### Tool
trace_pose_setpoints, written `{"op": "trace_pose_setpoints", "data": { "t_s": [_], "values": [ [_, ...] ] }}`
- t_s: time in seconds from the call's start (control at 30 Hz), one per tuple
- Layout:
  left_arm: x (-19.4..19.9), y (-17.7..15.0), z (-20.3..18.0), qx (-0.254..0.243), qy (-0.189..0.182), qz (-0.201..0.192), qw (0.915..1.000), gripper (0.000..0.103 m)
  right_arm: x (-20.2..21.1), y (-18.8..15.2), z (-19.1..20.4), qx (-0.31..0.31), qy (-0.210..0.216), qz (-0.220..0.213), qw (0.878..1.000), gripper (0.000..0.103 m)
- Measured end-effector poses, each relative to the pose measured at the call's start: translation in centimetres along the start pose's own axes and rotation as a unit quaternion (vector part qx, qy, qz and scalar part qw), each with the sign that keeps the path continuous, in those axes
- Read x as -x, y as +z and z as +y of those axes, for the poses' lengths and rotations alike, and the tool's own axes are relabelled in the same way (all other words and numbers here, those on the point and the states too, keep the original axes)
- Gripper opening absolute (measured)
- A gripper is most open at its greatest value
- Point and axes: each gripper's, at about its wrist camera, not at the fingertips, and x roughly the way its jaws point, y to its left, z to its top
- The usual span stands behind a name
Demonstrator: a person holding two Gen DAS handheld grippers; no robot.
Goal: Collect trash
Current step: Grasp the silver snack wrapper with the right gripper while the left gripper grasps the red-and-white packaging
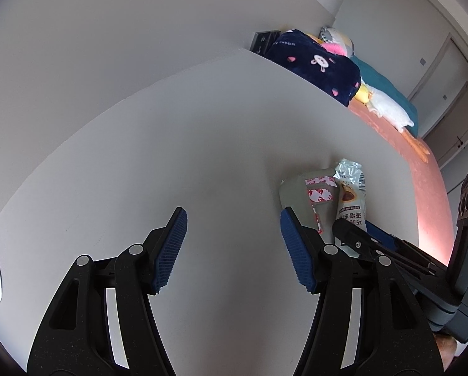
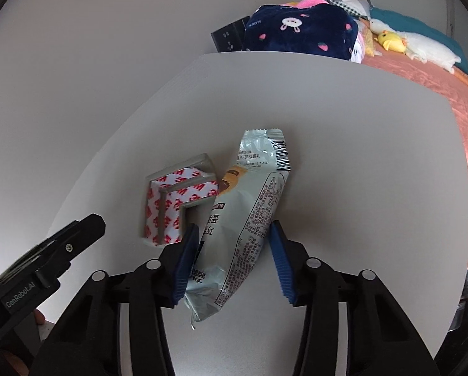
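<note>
White surface [image 2: 343, 156] beside a bed [image 2: 446, 94], wall behind. Snack wrapper [image 2: 252, 206] lies at centre, its lower end between the right tongs [image 2: 234, 250], both pads touching its edges, gripping it. Taped corner piece [image 2: 174, 203] sits at its 9 o'clock, touching. Left tongs [image 1: 234, 241] stand wide, empty.

On the white table [image 2: 359, 156] lie two pieces of trash, one pale snack wrapper [image 2: 249, 213] and one L-shaped corner guard [image 2: 171, 206] with red-printed tape, while far right one navy blanket [image 2: 299, 31] and one yellow plush duck [image 2: 390, 42] rest on one bed [image 2: 437, 84].
</note>
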Motion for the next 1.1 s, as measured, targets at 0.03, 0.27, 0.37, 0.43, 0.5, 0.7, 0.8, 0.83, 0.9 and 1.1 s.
{"op": "trace_pose_setpoints", "data": {
  "t_s": [0.03, 0.27, 0.37, 0.43, 0.5, 0.7, 0.8, 0.83, 0.9, 1.1],
  "values": [
    [-0.2, 0.1, -0.2, -0.002, -0.003, 0.002, 1.0, 0.061, 0.0, 0.0, -0.2, -0.003, 0.006, -0.001, 1.0, 0.03],
    [-1.4, 0.8, -2.2, -0.025, -0.02, 0.007, 0.9995, 0.065, 1.6, 0.1, -3.2, -0.026, 0.011, -0.032, 0.999, 0.015],
    [-2.1, 0.9, -3.3, -0.038, -0.026, 0.013, 0.9989, 0.065, 2.1, 0.4, -4.3, -0.03, 0.008, -0.042, 0.999, 0.015],
    [-2.8, 0.9, -4.1, -0.05, -0.027, 0.018, 0.9982, 0.065, 2.4, 0.5, -5.1, -0.038, 0.012, -0.046, 0.998, 0.015],
    [-3.4, 0.9, -4.9, -0.06, -0.026, 0.022, 0.9976, 0.065, 2.6, 0.6, -5.9, -0.046, 0.02, -0.048, 0.998, 0.015],
    [-5.2, 0.5, -6.9, -0.098, 0.002, 0.022, 0.9949, 0.065, 3.1, 0.8, -7.3, -0.058, 0.03, -0.054, 0.996, 0.015],
    [-5.8, 0.2, -7.2, -0.105, 0.013, 0.019, 0.9942, 0.062, 3.1, 0.6, -7.8, -0.063, 0.036, -0.055, 0.996, 0.015],
    [-5.9, 0.2, -7.4, -0.112, 0.02, 0.015, 0.9935, 0.051, 3.2, 0.5, -7.9, -0.064, 0.038, -0.055, 0.996, 0.015],
    [-5.9, 0.1, -7.6, -0.123, 0.025, 0.01, 0.9921, 0.044, 3.2, 0.3, -8.1, -0.066, 0.04, -0.055, 0.995, 0.015],
    [-5.7, 0.1, -7.4, -0.12, 0.023, -0.004, 0.9926, 0.041, 3.5, 0.0, -8.5, -0.066, 0.044, -0.053, 0.995, 0.015]
  ]
}}
